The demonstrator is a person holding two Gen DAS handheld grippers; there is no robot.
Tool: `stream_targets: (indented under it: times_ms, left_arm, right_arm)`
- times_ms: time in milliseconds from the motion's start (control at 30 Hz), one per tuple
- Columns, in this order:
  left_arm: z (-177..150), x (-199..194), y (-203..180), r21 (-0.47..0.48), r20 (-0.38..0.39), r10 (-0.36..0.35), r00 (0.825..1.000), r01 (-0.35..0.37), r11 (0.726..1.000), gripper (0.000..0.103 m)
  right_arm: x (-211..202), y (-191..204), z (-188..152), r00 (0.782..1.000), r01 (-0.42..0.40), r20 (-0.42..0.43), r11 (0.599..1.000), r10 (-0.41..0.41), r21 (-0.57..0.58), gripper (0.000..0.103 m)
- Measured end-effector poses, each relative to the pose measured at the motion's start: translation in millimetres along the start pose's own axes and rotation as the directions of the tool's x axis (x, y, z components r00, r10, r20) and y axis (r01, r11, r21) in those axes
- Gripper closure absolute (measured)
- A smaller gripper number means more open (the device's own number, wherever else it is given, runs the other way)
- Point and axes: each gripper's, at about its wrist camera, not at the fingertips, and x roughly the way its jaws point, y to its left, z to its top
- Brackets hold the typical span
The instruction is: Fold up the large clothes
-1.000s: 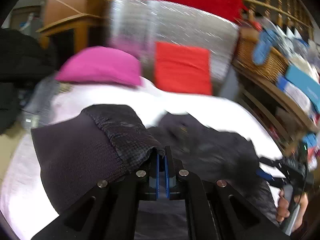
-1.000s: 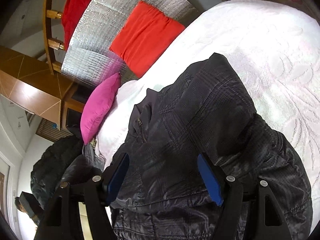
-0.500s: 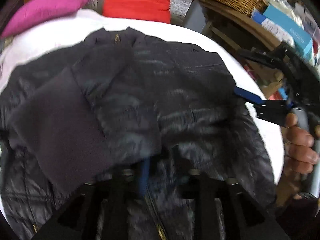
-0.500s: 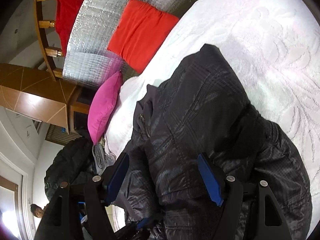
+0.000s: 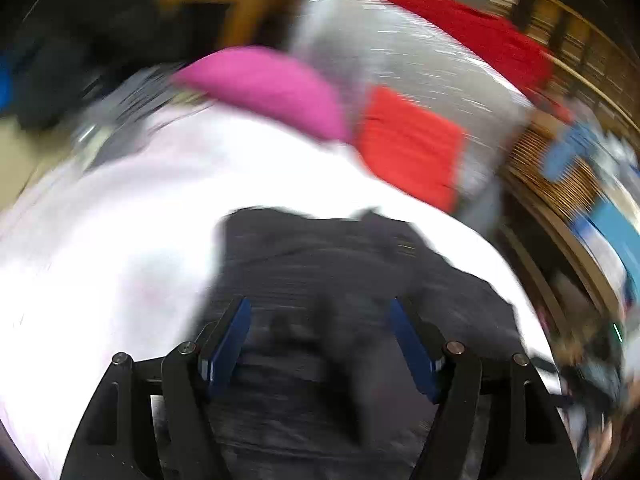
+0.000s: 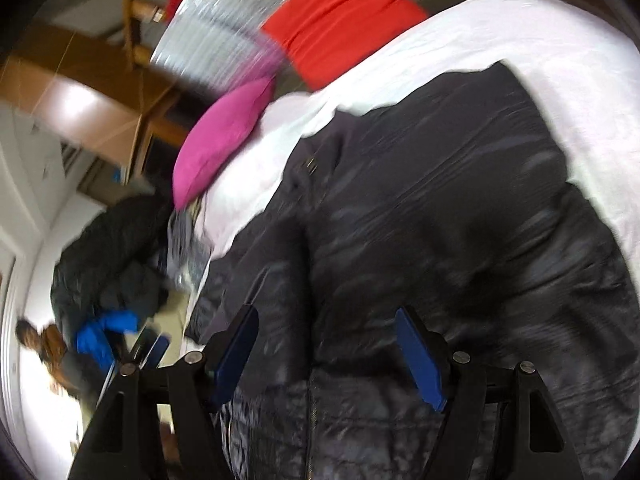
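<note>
Both grippers' fingers (image 5: 228, 344) (image 6: 420, 360) apart above the blurred dark jacket (image 6: 440, 208), hem cut off.

a white bedspread (image 5: 132, 216) stretches ahead and to the left of the claw. farther ahead a pink pillow (image 5: 268, 88) lies beside a red cushion (image 5: 408, 148), which leans on a silver padded board (image 5: 400, 52). a wicker basket (image 5: 548, 172) sits off to the right. a dark heap of clothes (image 6: 108, 252) lies far left.

Right hand-held gripper (image 6: 326, 350) agape over black jacket (image 6: 440, 220) on white bedspread (image 6: 540, 48).
</note>
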Motion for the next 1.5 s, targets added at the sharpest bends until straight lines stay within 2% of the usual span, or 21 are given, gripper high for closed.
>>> stream_targets:
  times_ms: [100,167,233,333,400,500,600,700,767,800,833,900,1000,1133,1233,1300,1367,1400,1433,1467,1500]
  left_arm:
    - [1,20,24,-0.056,-0.032,0.113,0.993,-0.115,0.992,0.034]
    - [3,27,29,-0.058,-0.054,0.15,0.987,-0.153,0.987,0.038]
    - [5,26,32,-0.074,-0.054,0.154,0.987,-0.158,0.985,0.04]
    - [5,28,27,-0.08,-0.055,0.152,0.987,-0.156,0.984,0.04]
    - [0,30,26,-0.063,-0.067,0.162,0.984,-0.167,0.984,0.04]
    - [-4,37,22,-0.038,-0.103,0.178,0.979,-0.183,0.982,0.04]
    - [-10,41,27,-0.037,-0.13,0.18,0.975,-0.187,0.982,0.04]
    - [-12,42,30,-0.052,-0.142,0.171,0.975,-0.18,0.982,0.04]
    - [-12,42,29,-0.048,-0.139,0.175,0.975,-0.183,0.982,0.04]
    - [-12,41,27,-0.043,-0.137,0.178,0.974,-0.186,0.982,0.04]
    - [-12,41,26,-0.038,-0.133,0.18,0.975,-0.187,0.982,0.042]
    - [-12,39,23,-0.026,-0.123,0.182,0.976,-0.186,0.982,0.045]
    - [-12,40,18,-0.006,-0.116,0.184,0.976,-0.186,0.983,0.046]
    - [-18,48,9,0.044,-0.139,0.182,0.973,-0.177,0.983,0.046]
    - [-24,53,-3,0.118,-0.139,0.211,0.968,-0.195,0.974,0.046]
    - [-26,54,-8,0.145,-0.135,0.226,0.965,-0.206,0.968,0.046]
    - [-25,54,-6,0.134,-0.142,0.221,0.965,-0.202,0.97,0.046]
    - [-24,54,-4,0.122,-0.147,0.213,0.966,-0.196,0.973,0.046]
    - [-23,55,-2,0.112,-0.151,0.207,0.967,-0.191,0.975,0.046]
    - [-23,55,-1,0.11,-0.154,0.206,0.966,-0.19,0.976,0.046]
    - [-24,55,-2,0.114,-0.154,0.207,0.966,-0.19,0.975,0.046]
  right_arm:
    - [18,15,-13,0.996,-0.042,-0.081,0.998,0.039,-0.039,0.029]
    - [29,23,-22,0.981,-0.125,-0.152,0.992,0.12,-0.025,0.029]
    - [38,29,-31,0.953,-0.214,-0.217,0.977,0.213,0.02,0.029]
    - [53,30,-45,0.908,-0.305,-0.264,0.945,0.325,0.114,0.029]
    - [66,29,-51,0.901,-0.304,-0.271,0.939,0.338,0.16,0.029]
    - [84,19,-51,0.936,-0.232,-0.219,0.951,0.275,0.203,0.029]
    - [93,14,-49,0.94,-0.251,-0.169,0.937,0.296,0.243,0.029]
    - [101,15,-50,0.95,-0.233,-0.152,0.943,0.272,0.236,0.03]
    - [103,19,-50,0.95,-0.244,-0.146,0.946,0.277,0.213,0.039]
    - [104,23,-50,0.952,-0.241,-0.147,0.952,0.27,0.189,0.06]
    - [103,27,-50,0.953,-0.239,-0.15,0.957,0.264,0.166,0.073]
    - [99,38,-53,0.956,-0.246,-0.134,0.962,0.261,0.12,0.074]
    - [73,47,-46,0.959,-0.275,-0.052,0.96,0.278,0.062,0.077]
    - [31,31,-27,0.955,-0.282,0.123,0.956,0.271,0.079,0.077]
    - [3,-12,-10,0.942,-0.267,0.26,0.943,0.212,0.197,0.077]
    - [-7,-45,-3,0.94,-0.249,0.303,0.92,0.155,0.302,0.077]
    - [-16,-78,-4,0.933,-0.271,0.338,0.863,0.126,0.427,0.072]
    - [-20,-89,-4,0.929,-0.29,0.346,0.832,0.128,0.472,0.059]
    - [-24,-95,-5,0.928,-0.302,0.349,0.816,0.132,0.493,0.019]
    - [-29,-97,-5,0.926,-0.306,0.358,0.802,0.125,0.513,0.006]
    - [-36,-98,-8,0.918,-0.308,0.383,0.795,0.104,0.522,0.002]
